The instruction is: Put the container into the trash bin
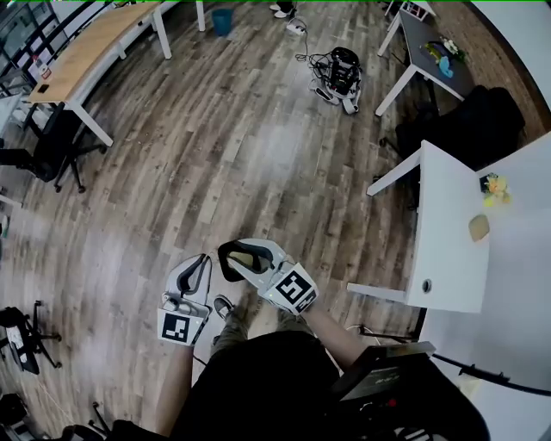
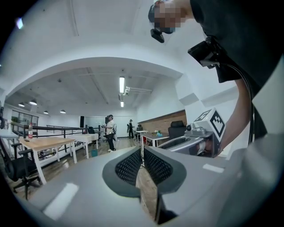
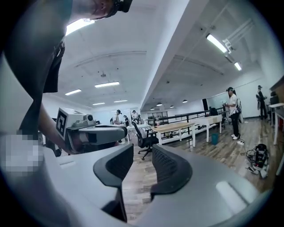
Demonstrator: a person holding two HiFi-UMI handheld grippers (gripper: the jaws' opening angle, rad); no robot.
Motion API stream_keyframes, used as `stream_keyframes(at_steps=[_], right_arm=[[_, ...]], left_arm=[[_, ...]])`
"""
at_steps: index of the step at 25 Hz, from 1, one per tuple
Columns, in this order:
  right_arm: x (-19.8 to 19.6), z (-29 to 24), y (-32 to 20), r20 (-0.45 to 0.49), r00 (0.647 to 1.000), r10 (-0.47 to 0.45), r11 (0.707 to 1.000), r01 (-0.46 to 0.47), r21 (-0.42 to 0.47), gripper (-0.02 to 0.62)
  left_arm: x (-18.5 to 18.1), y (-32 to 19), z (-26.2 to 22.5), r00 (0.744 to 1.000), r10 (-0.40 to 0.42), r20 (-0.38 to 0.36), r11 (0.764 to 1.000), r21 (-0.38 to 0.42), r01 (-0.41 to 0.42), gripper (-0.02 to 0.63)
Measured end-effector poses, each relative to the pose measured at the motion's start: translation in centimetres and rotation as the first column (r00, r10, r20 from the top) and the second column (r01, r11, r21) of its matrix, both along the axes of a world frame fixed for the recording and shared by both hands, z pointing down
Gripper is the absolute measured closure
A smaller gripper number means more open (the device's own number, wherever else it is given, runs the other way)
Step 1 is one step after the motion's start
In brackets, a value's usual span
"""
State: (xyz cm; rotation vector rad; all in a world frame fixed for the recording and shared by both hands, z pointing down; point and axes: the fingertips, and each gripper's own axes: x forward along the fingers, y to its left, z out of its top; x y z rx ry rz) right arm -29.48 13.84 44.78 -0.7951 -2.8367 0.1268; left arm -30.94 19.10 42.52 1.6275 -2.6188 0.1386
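Observation:
In the head view both grippers hang side by side above the wooden floor, in front of the person's body. My left gripper point(image 1: 200, 263) is shut with its mesh pads point(image 2: 129, 167) together and nothing between them. My right gripper point(image 1: 242, 257) stands open; floor shows through the gap between its pads point(image 3: 168, 170) and it holds nothing. Each gripper shows in the other's view: the right gripper point(image 2: 202, 137) and the left gripper point(image 3: 91, 133). A small blue bin point(image 1: 222, 20) stands far off on the floor beside a wooden desk, also seen as the blue bin point(image 3: 214, 138). No container shows at either gripper.
A white table point(image 1: 448, 258) at the right carries a yellow item point(image 1: 494, 189) and a tan item point(image 1: 479, 227). A small wheeled robot point(image 1: 341, 76) with cables sits on the floor ahead. A long wooden desk point(image 1: 86, 52) and black office chairs point(image 1: 52, 146) stand at the left. People stand in the distance point(image 3: 232, 111).

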Motion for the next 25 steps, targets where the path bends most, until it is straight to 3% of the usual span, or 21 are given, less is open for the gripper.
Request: stream_keyframes(at_steps=[11, 14, 17, 21, 25], right_arm=[[2.0, -1.6, -1.9, 0.063, 0.998, -0.007, 0.989, -0.003, 0.145, 0.464], [2.5, -1.8, -3.2, 0.072, 0.997, -0.005, 0.989, -0.005, 0.147, 0.465], [4.1, -1.8, -5.3, 0.065, 0.996, 0.055, 0.987, -0.065, 0.147, 0.471], [5.0, -3.4, -7.6, 0.154, 0.985, 0.081, 0.987, -0.101, 0.124, 0.463], [6.3, -3.8, -9.4, 0.127, 0.986, 0.104, 0.989, -0.116, 0.088, 0.446]], left_arm=[[1.6, -2.9, -1.7, 0.999, 0.008, 0.051, 1.000, -0.003, -0.008, 0.592], [2.0, -4.1, -2.2, 0.998, -0.004, 0.060, 1.000, 0.018, 0.003, 0.592], [3.5, -6.0, -2.4, 0.999, 0.019, 0.036, 0.999, 0.029, -0.020, 0.592], [4.7, -8.0, -3.0, 0.998, 0.027, 0.050, 1.000, 0.005, -0.027, 0.591], [5.0, -9.9, -3.1, 0.998, 0.048, 0.030, 0.999, 0.023, -0.049, 0.591]])
